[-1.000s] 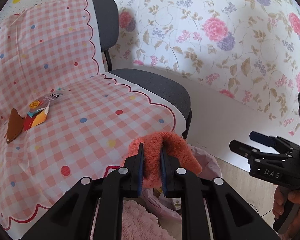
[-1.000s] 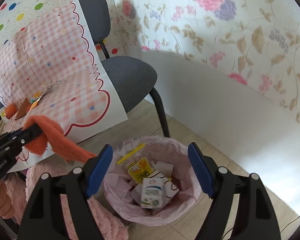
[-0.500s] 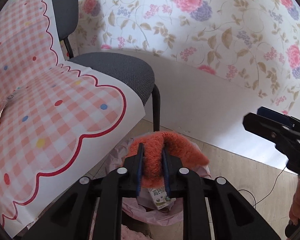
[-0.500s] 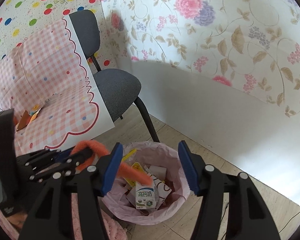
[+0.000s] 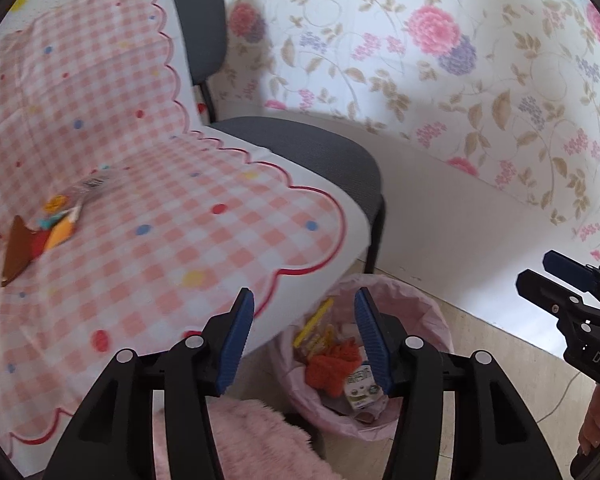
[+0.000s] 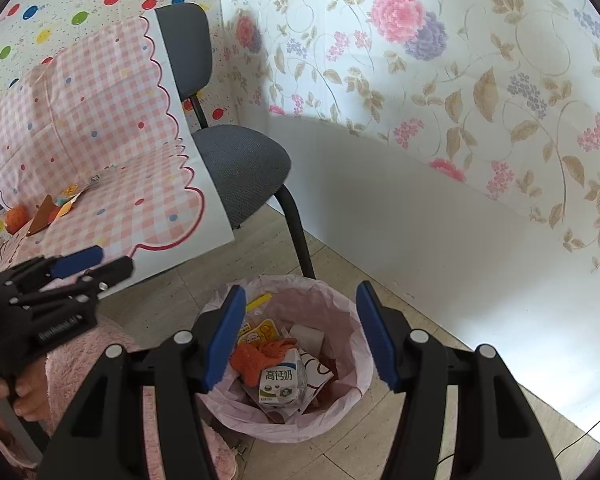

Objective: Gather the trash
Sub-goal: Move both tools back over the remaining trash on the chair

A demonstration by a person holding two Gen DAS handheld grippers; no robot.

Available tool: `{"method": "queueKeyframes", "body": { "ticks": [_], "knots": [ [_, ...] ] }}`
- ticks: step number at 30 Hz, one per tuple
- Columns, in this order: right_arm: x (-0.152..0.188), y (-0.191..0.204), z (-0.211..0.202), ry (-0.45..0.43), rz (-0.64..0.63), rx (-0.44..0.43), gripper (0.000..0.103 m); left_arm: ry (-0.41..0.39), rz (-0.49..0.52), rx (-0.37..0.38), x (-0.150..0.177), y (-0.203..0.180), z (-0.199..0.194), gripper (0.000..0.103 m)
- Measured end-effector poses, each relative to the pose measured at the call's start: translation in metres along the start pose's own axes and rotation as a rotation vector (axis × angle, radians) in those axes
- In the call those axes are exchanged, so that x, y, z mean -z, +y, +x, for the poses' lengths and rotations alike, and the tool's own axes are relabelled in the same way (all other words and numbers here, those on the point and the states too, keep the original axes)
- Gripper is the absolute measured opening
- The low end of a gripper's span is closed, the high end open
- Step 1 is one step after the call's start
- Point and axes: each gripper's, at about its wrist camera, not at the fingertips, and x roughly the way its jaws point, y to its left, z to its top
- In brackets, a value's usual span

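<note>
- One second ago the left gripper (image 5: 304, 336) was squeezing the fuzzy orange cloth (image 6: 260, 354). Now its two blue fingers are wide apart and hold nothing.
- That orange cloth now lies inside the bin with the pink plastic bag (image 6: 340, 308), on top of the other trash. It touches the white milk carton with green print (image 6: 280, 382).
- From the left camera the cloth (image 5: 332, 364) shows down in the pink-lined bin (image 5: 428, 320), between the open fingers but far below them.
- The right gripper (image 6: 302, 338) hangs over the bin too. Its blue fingers are spread wide and hold nothing.
- So this piece of trash looks done. A yellow wrapper (image 6: 260, 330) and some paper bits are in the bin as well.
- More seems to be left. On the pink checked cloth with coloured dots (image 5: 172, 240) over the grey chair (image 5: 320, 160) there is a small pile: a brown flat scrap (image 5: 18, 248) and a bright, colourful wrapper (image 5: 60, 224).
- A small orange ball-like thing (image 6: 16, 218) sits next to that pile. I cannot tell what it is.
- I think the next job is to go back to the chair and grab one of those scraps. They are thin and flat, so they could be hard to pinch.
</note>
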Motion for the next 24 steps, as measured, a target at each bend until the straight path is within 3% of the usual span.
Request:
{"method": "queueKeyframes", "body": {
  "ticks": [6,16,24],
  "knots": [
    [-0.006,0.030,-0.009,-0.030,-0.062,-0.037,0.057,-0.047,-0.053,-0.070,-0.003,0.035,-0.037,0.054],
    [-0.028,0.090,-0.011,-0.056,-0.136,-0.143,0.057,-0.049,-0.173,-0.216,0.014,0.109,-0.077,0.054],
    [-0.054,0.157,0.005,-0.056,-0.236,-0.294,0.057,-0.048,-0.309,-0.377,0.033,0.184,-0.103,0.054]
  ]
}}
